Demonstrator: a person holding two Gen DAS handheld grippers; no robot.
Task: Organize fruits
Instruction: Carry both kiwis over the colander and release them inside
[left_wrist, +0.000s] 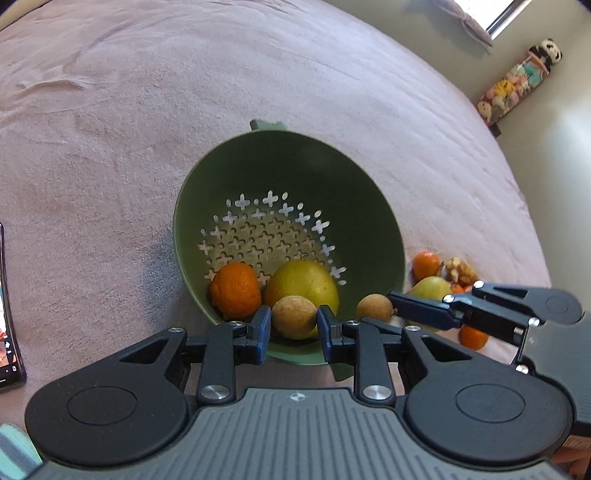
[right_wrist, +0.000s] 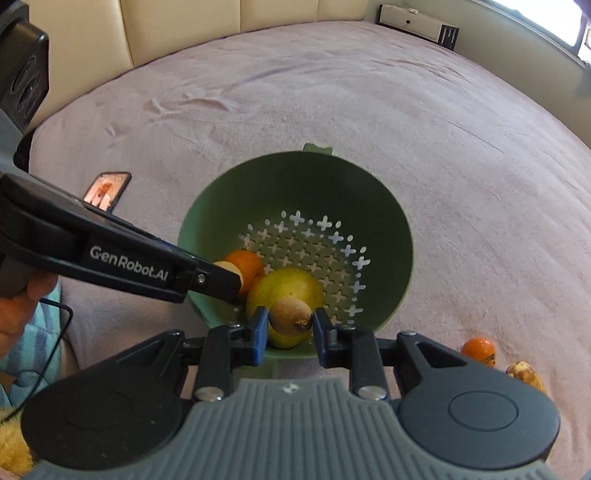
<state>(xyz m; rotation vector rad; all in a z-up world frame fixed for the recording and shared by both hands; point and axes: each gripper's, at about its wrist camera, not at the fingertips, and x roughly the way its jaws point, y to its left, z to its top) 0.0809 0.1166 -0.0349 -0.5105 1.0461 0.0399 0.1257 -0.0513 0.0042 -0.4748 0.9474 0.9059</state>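
Fruits sit partly sorted: green colander (left_wrist: 369, 206) on the pink bedspread (left_wrist: 147, 129) is the landmark, perforated base showing, far side bare. Inside it, near the front wall, a large yellow-green fruit (left_wrist: 303, 282), looks like a pear or guava, and beside it to the colander's left an orange (left_wrist: 235, 290). Both rest on the base, touching or nearly so.

Left gripper (left_wrist: 294, 317) hangs over the colander's near rim, fingers narrowed onto a small brown round fruit (left_wrist: 294, 316), pads on opposite sides at its widest part. Right gripper (right_wrist: 290, 320) also hangs over the near rim, pinching a second small brown fruit (right_wrist: 290, 317), stem end facing the camera.

Outside the colander, to its right on the bedspread: another orange (left_wrist: 426, 264), a walnut (left_wrist: 460, 271), one more orange (left_wrist: 472, 336) and a pale green fruit (left_wrist: 432, 288) partly hidden behind the right gripper. Phone (right_wrist: 108, 190) lies to the colander's left.

Handling judgement: brown fruits look light, firm, thin-skinned, round enough to roll or squirt out; grip across the middle, gentle squeeze. Large yellow fruit looks heavier, needs wide fingers. Oranges give slightly, skin not slippery.
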